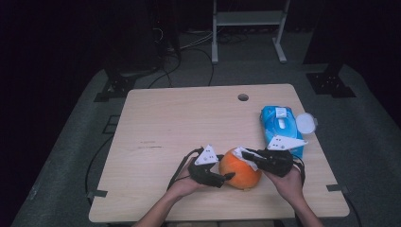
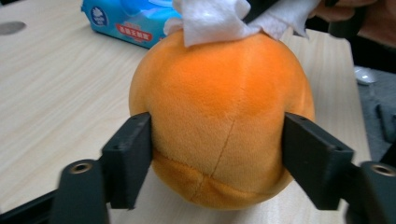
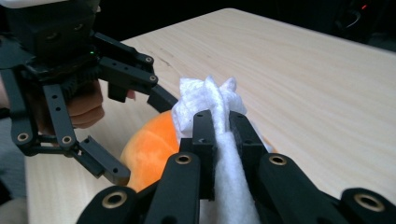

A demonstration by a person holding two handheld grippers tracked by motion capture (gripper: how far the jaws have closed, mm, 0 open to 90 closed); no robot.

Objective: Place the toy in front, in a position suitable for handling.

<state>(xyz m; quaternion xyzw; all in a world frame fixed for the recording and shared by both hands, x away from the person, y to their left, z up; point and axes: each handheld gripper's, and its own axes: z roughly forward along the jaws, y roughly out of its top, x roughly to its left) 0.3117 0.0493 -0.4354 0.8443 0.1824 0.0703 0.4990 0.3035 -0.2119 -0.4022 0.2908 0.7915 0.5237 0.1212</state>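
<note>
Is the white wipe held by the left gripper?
No, the white wipe is pinched between the jaws of the right gripper, while the left gripper has its jaws on both sides of the orange plush ball.

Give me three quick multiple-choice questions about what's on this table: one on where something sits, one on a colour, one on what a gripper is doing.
1. Where is the blue wipes packet?
A. Near the table's right edge, beyond the right gripper
B. At the near left corner
C. Under the plush

2. What colour is the round plush ball?
A. Green
B. Orange
C. Purple

3. What are the right gripper's jaws doing?
A. Standing wide open
B. Holding the packet
C. Pinching a white wipe

Answers: 1 A, the high view shows it there. 2 B, orange in the left gripper view. 3 C, the right gripper view shows the wipe clamped between the jaws.
</note>
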